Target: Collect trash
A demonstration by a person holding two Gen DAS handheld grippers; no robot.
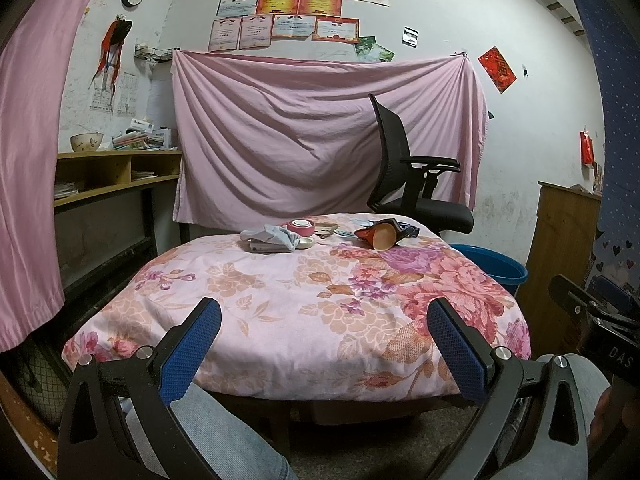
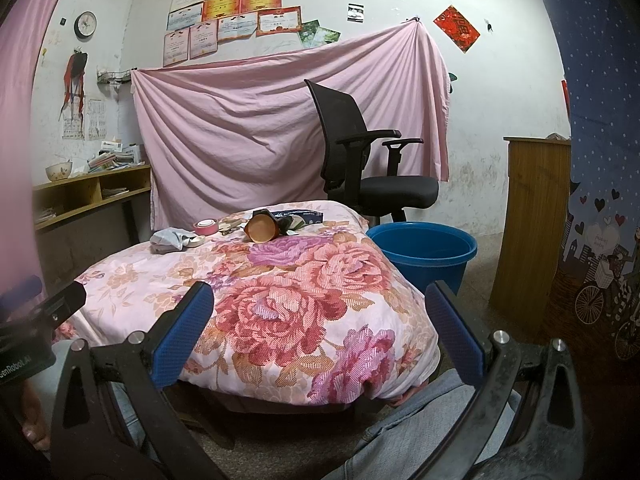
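A low table under a floral quilt (image 1: 280, 300) (image 2: 280, 292) carries clutter along its far edge. There lie a tipped orange paper cup (image 1: 382, 237) (image 2: 262, 230), a crumpled grey cloth (image 1: 272, 237) (image 2: 170, 239), a pink tape roll (image 1: 301, 226) (image 2: 206, 226) and a dark flat packet (image 2: 298, 216). A blue plastic tub (image 2: 422, 250) (image 1: 494, 268) stands on the floor right of the table. My left gripper (image 1: 324, 344) is open, near the front edge, holding nothing. My right gripper (image 2: 320, 332) is open too, over the table's front right corner, well short of the clutter.
A black office chair (image 1: 416, 184) (image 2: 360, 160) stands behind the table against a hanging pink sheet (image 1: 320, 132). A wooden shelf desk (image 1: 108, 172) is at the left, a wooden cabinet (image 2: 528, 220) at the right. The person's grey trouser legs (image 1: 224, 432) fill the foreground.
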